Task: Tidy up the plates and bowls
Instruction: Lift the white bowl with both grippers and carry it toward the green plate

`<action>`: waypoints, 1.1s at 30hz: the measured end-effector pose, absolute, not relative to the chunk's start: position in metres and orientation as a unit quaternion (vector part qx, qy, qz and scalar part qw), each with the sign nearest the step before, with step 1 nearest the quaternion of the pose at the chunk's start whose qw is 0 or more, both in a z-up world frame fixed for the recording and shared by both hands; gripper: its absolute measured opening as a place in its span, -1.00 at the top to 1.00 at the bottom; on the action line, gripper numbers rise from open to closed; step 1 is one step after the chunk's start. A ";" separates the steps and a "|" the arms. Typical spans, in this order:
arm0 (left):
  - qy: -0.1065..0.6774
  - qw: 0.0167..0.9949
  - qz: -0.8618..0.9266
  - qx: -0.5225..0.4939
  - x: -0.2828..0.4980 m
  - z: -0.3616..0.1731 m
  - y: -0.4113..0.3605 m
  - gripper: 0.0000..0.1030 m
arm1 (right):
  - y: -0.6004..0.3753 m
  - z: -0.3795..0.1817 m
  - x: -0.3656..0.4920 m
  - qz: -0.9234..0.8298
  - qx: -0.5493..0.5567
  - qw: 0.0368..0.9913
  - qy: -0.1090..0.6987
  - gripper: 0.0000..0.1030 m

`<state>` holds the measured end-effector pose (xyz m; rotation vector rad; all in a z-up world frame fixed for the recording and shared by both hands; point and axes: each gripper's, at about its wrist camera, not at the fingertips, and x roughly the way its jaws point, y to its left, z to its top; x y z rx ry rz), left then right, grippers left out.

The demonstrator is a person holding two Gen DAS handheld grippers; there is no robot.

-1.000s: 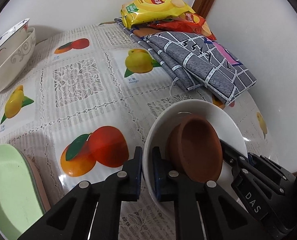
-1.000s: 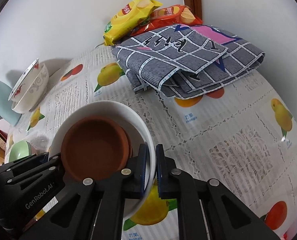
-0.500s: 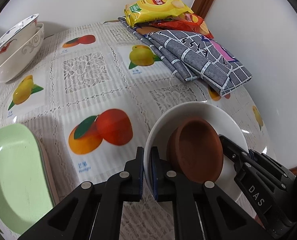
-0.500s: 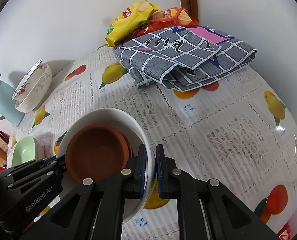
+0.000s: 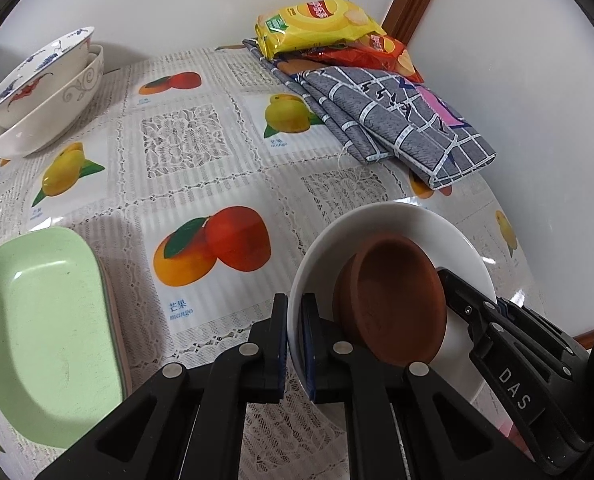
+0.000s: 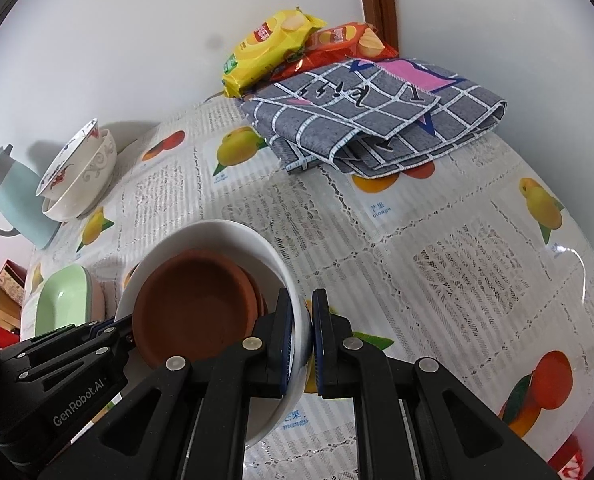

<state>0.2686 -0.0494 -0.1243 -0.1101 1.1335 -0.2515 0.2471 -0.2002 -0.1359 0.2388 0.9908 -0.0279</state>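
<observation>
**Bowl carried by two rims: keep it level on the way to a stack**

Bowl [image 5: 397, 224], white, hangs above the counter's [image 5: 185, 152] near edge with brown dishes [image 5: 393, 300] nested inside it, at least two by the right view. Each hand-held gripper pinches one side of its rim.

At the counter's left edge lies a green dish [image 5: 45, 340] on a pinkish one; at the far left corner two patterned bowls [image 5: 41, 92] sit nested and tilted. These look like the likely landing spots, though which one is meant cannot be told.

The left hand-held gripper [image 5: 295, 340] is clenched on the bowl's left rim, one finger inside and one outside. The right hand-held gripper [image 6: 300, 340] is clamped the same way on the opposite rim.

Move both hands as one so neither grip twists or slips. The brown dishes already lean toward the left side, so keep the bowl flat or they may slide. Lower until the base rests before loosening either grip.

At the far right corner, a folded cloth [image 5: 393, 120] and snack bags [image 5: 321, 20] lie well apart from the path.
</observation>
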 end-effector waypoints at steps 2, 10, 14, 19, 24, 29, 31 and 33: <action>0.533 0.836 -0.118 -0.051 0.268 -0.120 -0.048 0.86 | -0.199 -0.132 0.247 -0.013 0.114 0.874 0.472 0.82; 0.523 0.843 -0.116 -0.056 0.265 -0.105 -0.037 0.86 | -0.189 -0.115 0.243 -0.010 0.109 0.881 0.460 0.82; 0.516 0.847 -0.114 -0.058 0.262 -0.096 -0.030 0.86 | -0.183 -0.106 0.242 -0.006 0.106 0.884 0.454 0.82; 0.510 0.851 -0.110 -0.060 0.258 -0.088 -0.020 0.86 | -0.173 -0.096 0.239 -0.003 0.105 0.888 0.448 0.82; 0.507 0.853 -0.105 -0.063 0.254 -0.083 -0.009 0.86 | -0.162 -0.091 0.238 0.002 0.102 0.890 0.445 0.82; 0.503 0.856 -0.099 -0.067 0.250 -0.077 0.005 0.86 | -0.150 -0.087 0.236 0.008 0.100 0.890 0.444 0.82; 0.501 0.857 -0.097 -0.068 0.249 -0.075 0.010 0.86 | -0.145 -0.085 0.235 0.010 0.098 0.891 0.444 0.82; 0.501 0.857 -0.097 -0.072 0.247 -0.074 0.016 0.86 | -0.140 -0.084 0.235 0.012 0.097 0.891 0.442 0.82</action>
